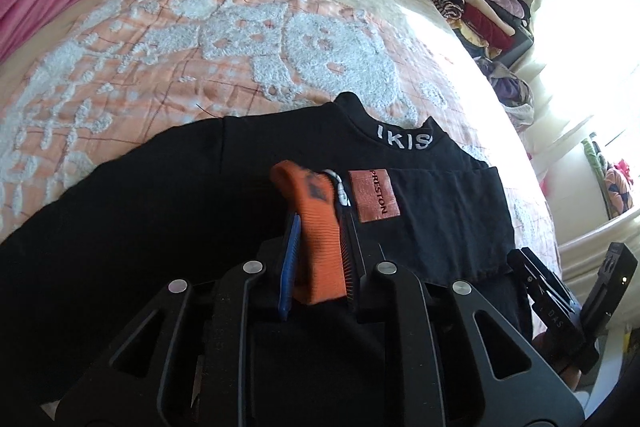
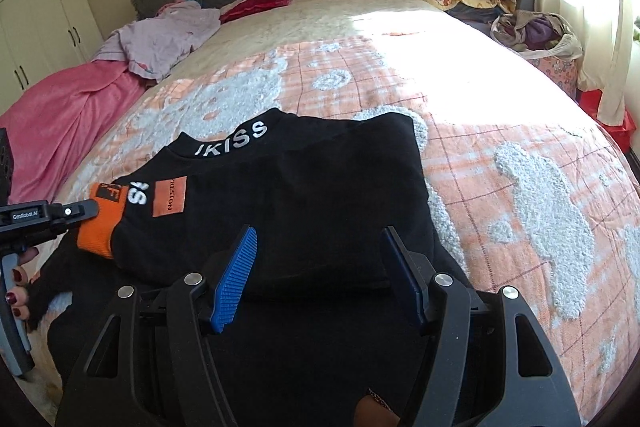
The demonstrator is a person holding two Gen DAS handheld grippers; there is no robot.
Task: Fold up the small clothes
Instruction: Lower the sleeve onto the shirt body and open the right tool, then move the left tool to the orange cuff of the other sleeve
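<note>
Folding a sleeve across the body looks like the step in hand: the black sweatshirt [image 2: 304, 195] lies flat on the bed [image 2: 500, 115], collar toward 12 o'clock in the right wrist view, its lettered neckband uppermost. Left tool [image 1: 320, 227] is clenched on the orange cuff [image 1: 318, 223] of the sleeve, blue pad on one side, ribbed knit pinched between; the cuff stands up from the chest near the orange patch [image 1: 374, 195], which sits just at 2 o'clock of it. From the right wrist view the same cuff shows at 9 o'clock, the left tool's black tip against it, a hand [image 2: 18, 291] with painted nails behind on the handle. Right tool [image 2: 320, 279] is released, jaws well apart, hovering over the lower body of the garment; whether it touches the cloth I cannot tell. Next move, by my judgement: lay the cuff down flat across the chest, let go, then take the hem with both tools for the cross fold.
</note>
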